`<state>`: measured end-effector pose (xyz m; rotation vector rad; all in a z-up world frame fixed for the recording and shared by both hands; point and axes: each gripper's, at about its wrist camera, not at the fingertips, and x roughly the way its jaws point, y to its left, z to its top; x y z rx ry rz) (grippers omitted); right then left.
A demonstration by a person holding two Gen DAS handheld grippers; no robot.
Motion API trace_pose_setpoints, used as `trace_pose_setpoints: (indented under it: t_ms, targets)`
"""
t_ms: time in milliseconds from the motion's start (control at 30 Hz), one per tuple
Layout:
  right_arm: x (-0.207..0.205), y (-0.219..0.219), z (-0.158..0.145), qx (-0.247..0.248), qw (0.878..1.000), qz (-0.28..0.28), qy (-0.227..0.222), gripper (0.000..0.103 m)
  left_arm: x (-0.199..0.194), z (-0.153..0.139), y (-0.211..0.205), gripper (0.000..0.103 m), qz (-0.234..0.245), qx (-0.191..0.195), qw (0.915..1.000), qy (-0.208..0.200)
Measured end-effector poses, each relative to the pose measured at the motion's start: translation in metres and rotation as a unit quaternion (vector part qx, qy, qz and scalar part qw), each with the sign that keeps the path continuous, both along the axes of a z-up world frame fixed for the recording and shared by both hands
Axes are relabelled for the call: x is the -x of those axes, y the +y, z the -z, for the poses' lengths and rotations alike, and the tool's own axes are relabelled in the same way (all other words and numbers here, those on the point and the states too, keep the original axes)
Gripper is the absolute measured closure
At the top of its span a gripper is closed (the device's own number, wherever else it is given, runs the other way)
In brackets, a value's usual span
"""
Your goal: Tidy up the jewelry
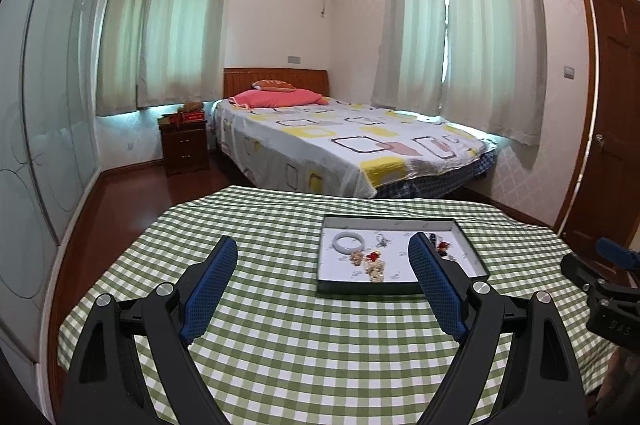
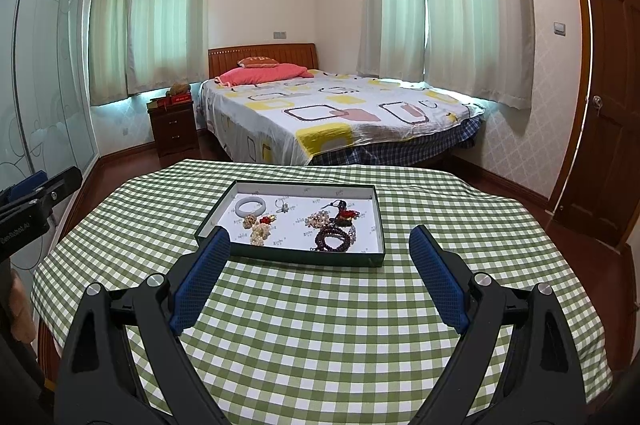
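Observation:
A shallow dark-rimmed tray (image 2: 288,256) with a white floor sits on the green checked table; it also shows in the left wrist view (image 1: 364,290). In it lie a white jade bangle (image 2: 250,206), a small silver piece (image 2: 282,205), pale bead clusters (image 2: 259,234), a red ornament (image 2: 347,214) and a dark wooden bead bracelet (image 2: 332,240). The bangle also shows in the left wrist view (image 1: 349,242). My right gripper (image 2: 320,239) is open and empty, above the table just short of the tray. My left gripper (image 1: 323,251) is open and empty, left of the tray, its right finger over the tray's right part.
The table (image 2: 320,325) has a green checked cloth and drops off at the far edge. Behind it stand a bed (image 2: 340,121), a dark nightstand (image 2: 174,127), a glass wardrobe (image 2: 36,73) at left and a wooden door (image 2: 604,85) at right.

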<state>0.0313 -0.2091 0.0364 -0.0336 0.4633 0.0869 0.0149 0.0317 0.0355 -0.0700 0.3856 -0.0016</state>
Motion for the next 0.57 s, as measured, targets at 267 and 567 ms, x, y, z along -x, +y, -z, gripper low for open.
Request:
trace_pose_setpoints:
  t_ms: [267, 567]
  targets:
    - [-0.008, 0.002, 0.007, 0.000, 1.000, -0.003, 0.010, 0.014, -0.005, 0.006, -0.002, 0.018, 0.012, 0.004, 0.9999, 0.012]
    - [-0.019, -0.005, 0.018, -0.003, 1.000, 0.005, 0.022, 0.014, -0.022, 0.022, 0.006, 0.018, -0.010, -0.007, 0.9994, 0.033]
